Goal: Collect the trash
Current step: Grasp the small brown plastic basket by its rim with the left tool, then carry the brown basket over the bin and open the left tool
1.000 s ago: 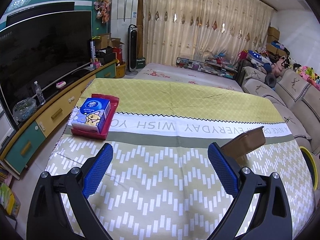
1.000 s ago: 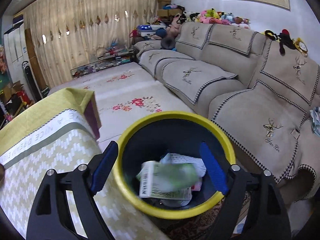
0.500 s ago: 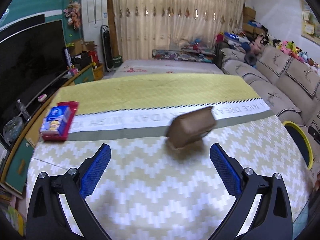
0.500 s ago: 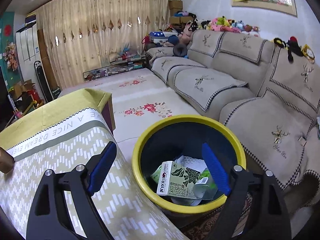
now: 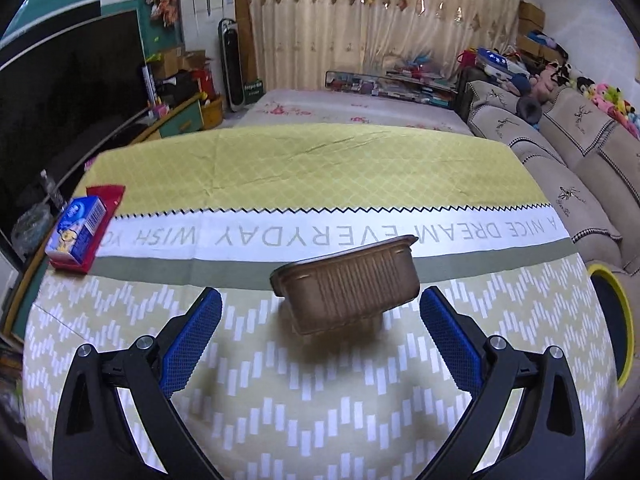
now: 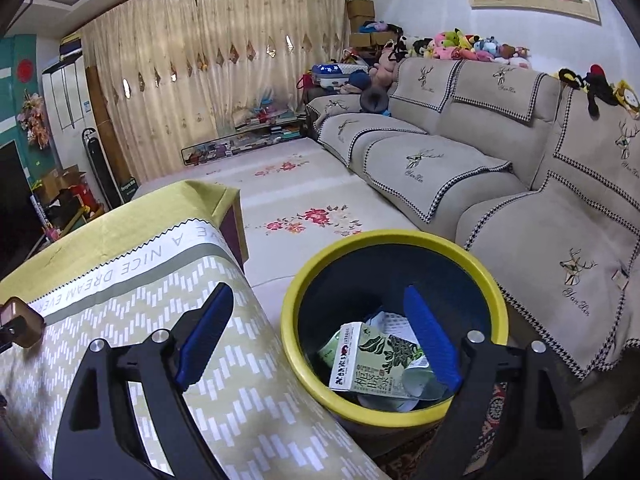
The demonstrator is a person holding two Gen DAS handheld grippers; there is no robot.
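Left wrist view: your left gripper (image 5: pixel 320 320) stood wide, empty, the brown tray (image 5: pixel 347 286) just beyond. Your right gripper (image 6: pixel 320 332) gaped wide over the bin (image 6: pixel 384 240).

One brown tray (image 5: pixel 348 288), one tissue box (image 5: pixel 76 232), one yellow-rimmed bin (image 6: pixel 394 240), one carton (image 6: pixel 372 364) inside.
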